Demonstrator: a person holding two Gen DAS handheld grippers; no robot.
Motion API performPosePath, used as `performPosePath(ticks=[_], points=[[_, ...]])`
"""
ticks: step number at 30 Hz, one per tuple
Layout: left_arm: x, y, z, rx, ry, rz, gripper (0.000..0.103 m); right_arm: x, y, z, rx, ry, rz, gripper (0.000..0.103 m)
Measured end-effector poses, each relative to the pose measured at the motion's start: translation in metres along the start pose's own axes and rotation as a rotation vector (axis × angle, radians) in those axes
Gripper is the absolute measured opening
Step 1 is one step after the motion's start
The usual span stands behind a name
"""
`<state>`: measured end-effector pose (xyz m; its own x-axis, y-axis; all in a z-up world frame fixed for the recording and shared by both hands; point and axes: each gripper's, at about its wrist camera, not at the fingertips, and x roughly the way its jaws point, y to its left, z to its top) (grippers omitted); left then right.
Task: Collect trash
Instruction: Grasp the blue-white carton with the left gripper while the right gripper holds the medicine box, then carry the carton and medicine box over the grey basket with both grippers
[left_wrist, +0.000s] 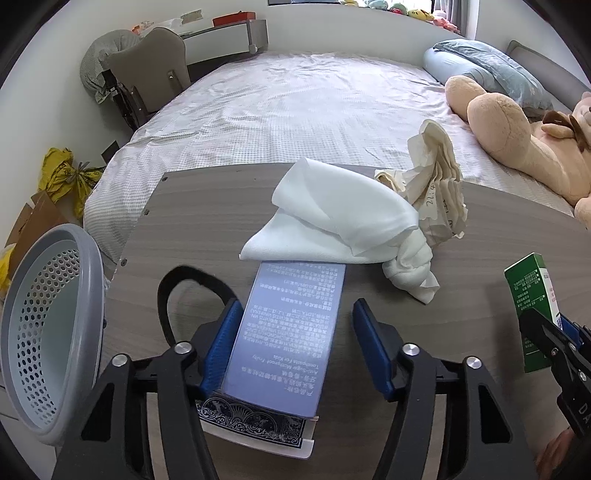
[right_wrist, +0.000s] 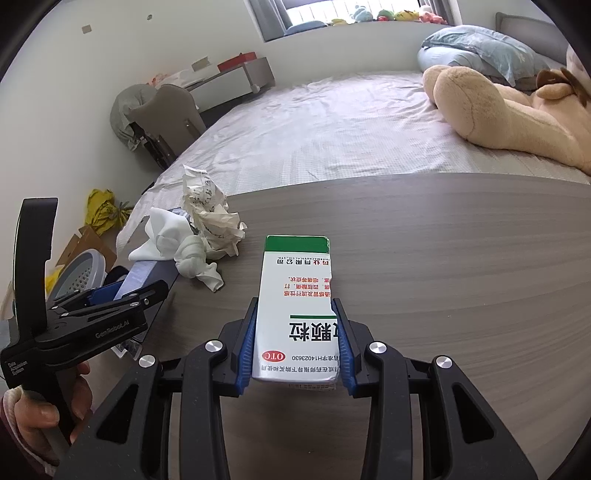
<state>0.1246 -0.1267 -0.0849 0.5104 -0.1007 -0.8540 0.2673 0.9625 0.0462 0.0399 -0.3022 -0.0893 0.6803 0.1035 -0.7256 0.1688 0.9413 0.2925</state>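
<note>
A pale lilac toothpaste box (left_wrist: 291, 332) lies on the wood-grain table (left_wrist: 199, 221), on top of a dark blue patterned card pack (left_wrist: 258, 424). My left gripper (left_wrist: 297, 306) straddles the box. Its left pad touches the box's edge and its right pad stands clear, so it is open. Just past the box lie a white cloth (left_wrist: 340, 221) and a crumpled paper wad (left_wrist: 439, 177). My right gripper (right_wrist: 295, 302) is shut on a green and white medicine box (right_wrist: 295, 273), held above the table (right_wrist: 443, 258). That box (left_wrist: 528, 291) also shows at the right edge of the left wrist view.
A grey perforated basket (left_wrist: 92, 295) stands off the table's left edge. Behind the table is a bed (left_wrist: 295, 103) with a large teddy bear (left_wrist: 517, 140) and a blue pillow (left_wrist: 480, 62). A chair (left_wrist: 147, 74) and a yellow bag (left_wrist: 62, 173) are at the left.
</note>
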Motion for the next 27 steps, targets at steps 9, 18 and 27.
performPosePath(ticks=[9, 18, 27], points=[[0.007, -0.001, -0.002, -0.011, 0.007, -0.030, 0.044, 0.002, -0.002, -0.001, 0.006, 0.004, 0.004, 0.037], [-0.010, -0.002, -0.004, 0.019, -0.043, 0.026, 0.042, 0.000, 0.001, -0.002, 0.001, 0.001, 0.006, 0.037], [-0.048, 0.014, -0.003, -0.017, -0.116, 0.021, 0.042, -0.010, 0.010, -0.001, -0.014, -0.012, 0.016, 0.037]])
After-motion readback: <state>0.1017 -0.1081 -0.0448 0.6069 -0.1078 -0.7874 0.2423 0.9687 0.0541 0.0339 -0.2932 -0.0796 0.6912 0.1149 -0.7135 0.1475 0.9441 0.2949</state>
